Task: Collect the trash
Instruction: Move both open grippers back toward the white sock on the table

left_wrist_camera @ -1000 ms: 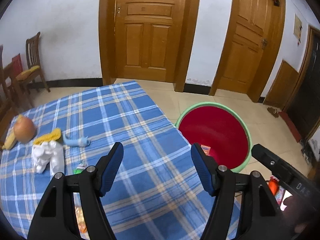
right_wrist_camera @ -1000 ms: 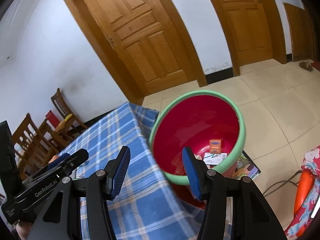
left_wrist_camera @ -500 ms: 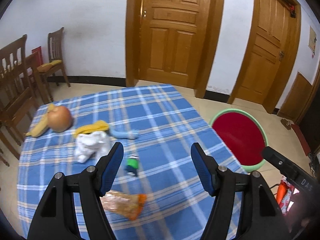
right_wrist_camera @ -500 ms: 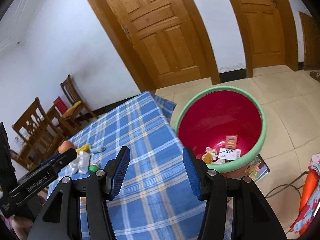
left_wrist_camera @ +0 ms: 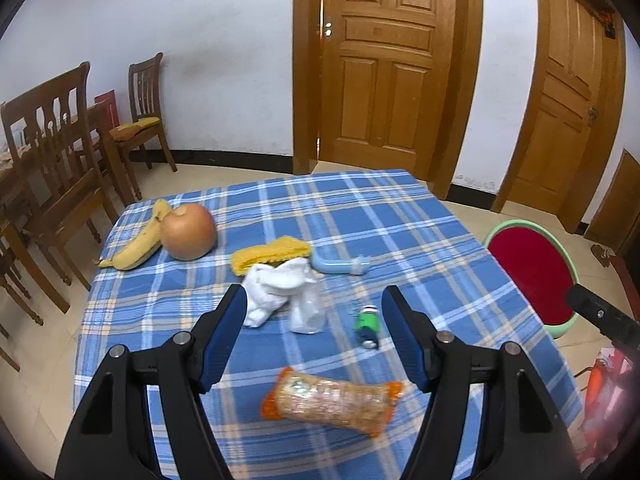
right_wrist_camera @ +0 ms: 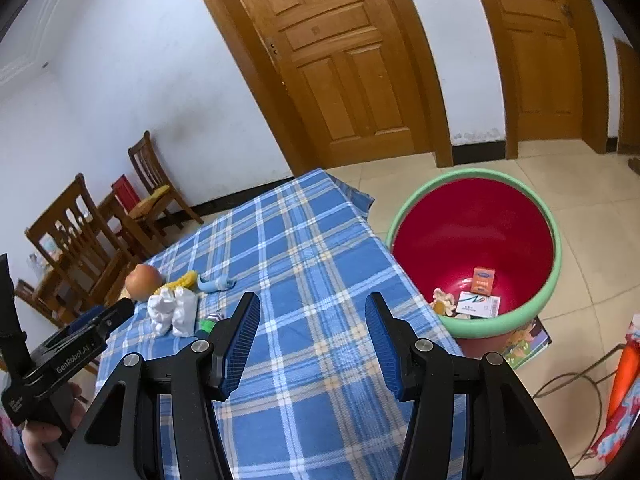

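My left gripper (left_wrist_camera: 312, 312) hangs over the near edge of the bench (left_wrist_camera: 400, 216), which is covered in a blue plaid cloth. Its fingers (left_wrist_camera: 224, 336) are spread apart with nothing between them. Just below them on the cloth lies an orange-ended snack wrapper (left_wrist_camera: 332, 400). Farther in I see a crumpled white tissue (left_wrist_camera: 276, 284) with a clear plastic bag (left_wrist_camera: 306, 312) touching it, and a small green bottle (left_wrist_camera: 366, 322) just to their right. Behind the tissue lie a yellow corn cob (left_wrist_camera: 272, 256) and a light blue plastic piece (left_wrist_camera: 340, 266). A banana (left_wrist_camera: 136, 244) and an apple (left_wrist_camera: 188, 232) sit touching each other near the left edge.

My right gripper (right_wrist_camera: 312, 340) is likewise released, its fingers (right_wrist_camera: 240, 340) empty above the cloth. Beside the bench on the floor stands the red bin with a green rim (right_wrist_camera: 476, 184). In its bottom lie an orange carton (right_wrist_camera: 482, 280), a white carton (right_wrist_camera: 478, 304) and some crumpled scraps (right_wrist_camera: 444, 300).
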`<state>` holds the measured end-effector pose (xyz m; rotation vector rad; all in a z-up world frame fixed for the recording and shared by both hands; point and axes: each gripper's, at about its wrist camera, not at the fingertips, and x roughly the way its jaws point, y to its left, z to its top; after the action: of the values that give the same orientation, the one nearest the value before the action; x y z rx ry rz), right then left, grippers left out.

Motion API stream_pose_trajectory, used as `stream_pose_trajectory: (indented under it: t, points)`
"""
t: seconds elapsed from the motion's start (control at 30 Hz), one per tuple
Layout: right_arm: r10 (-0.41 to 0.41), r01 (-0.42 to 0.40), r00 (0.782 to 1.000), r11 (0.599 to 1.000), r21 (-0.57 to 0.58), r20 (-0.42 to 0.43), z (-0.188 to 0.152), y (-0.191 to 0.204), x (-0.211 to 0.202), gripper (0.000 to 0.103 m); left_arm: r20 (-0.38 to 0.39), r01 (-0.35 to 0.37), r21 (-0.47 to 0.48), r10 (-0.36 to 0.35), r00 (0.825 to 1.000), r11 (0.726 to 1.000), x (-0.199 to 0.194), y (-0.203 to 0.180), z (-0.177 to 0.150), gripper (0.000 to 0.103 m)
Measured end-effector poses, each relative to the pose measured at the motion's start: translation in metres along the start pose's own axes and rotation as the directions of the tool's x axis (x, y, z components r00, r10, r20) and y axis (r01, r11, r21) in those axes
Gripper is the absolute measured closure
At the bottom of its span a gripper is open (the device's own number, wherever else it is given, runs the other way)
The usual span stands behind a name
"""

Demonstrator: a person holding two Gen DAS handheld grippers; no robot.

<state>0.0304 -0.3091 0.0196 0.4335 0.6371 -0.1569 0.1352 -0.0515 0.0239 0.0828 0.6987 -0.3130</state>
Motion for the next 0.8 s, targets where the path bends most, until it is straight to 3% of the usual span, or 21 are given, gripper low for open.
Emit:
stream_pose_trajectory:
  t: [0.43,0.8]
  points:
    - [-0.004,0.0,0.998,0.997,-0.073,-0.062,-0.005,0.035,0.034,0.047,-0.057,-0.078,-0.048,0.075,0.996,0.996,0.038,0.046,-0.002,0.033]
    - [-0.016,0.009,0.995,0.998,-0.069,-0.1,-0.006,0.044,0.063,0.047,-0.116,-0.027,-0.047,0.022,0.993,0.999,0.08,0.052,-0.008,0.033]
